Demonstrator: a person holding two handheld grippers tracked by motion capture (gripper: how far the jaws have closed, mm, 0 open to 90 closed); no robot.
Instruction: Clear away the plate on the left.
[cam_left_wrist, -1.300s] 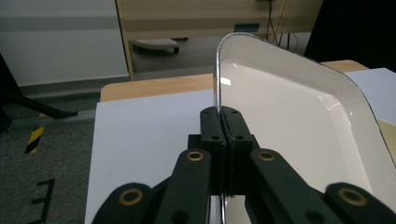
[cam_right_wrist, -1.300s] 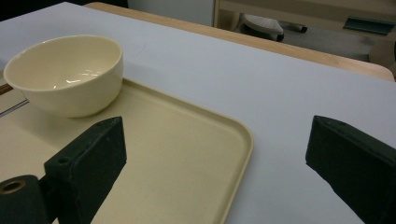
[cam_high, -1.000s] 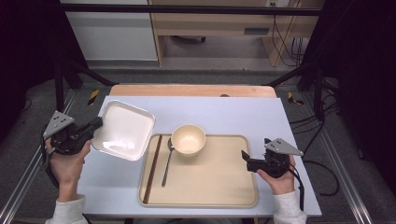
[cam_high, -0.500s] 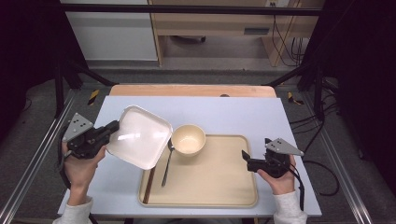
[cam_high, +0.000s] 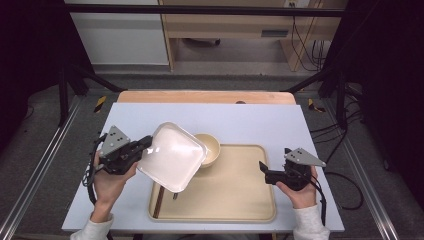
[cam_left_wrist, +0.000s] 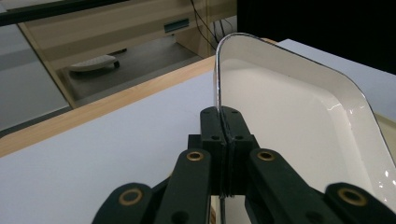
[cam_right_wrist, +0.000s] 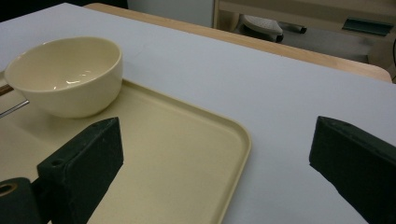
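Carrying the white square plate (cam_high: 172, 156) by its rim, I have my left gripper (cam_left_wrist: 225, 140) with its fingers clamped tight on that edge, the plate tilted in the air over the tray's (cam_high: 240, 200) left end, partly above the bowl (cam_right_wrist: 65, 74). My right gripper (cam_right_wrist: 219, 172) waits at the tray's right edge, fingers wide apart on nothing. I judge this a mid-carry; next I must level the plate and lower it onto bare tray clear of the bowl.
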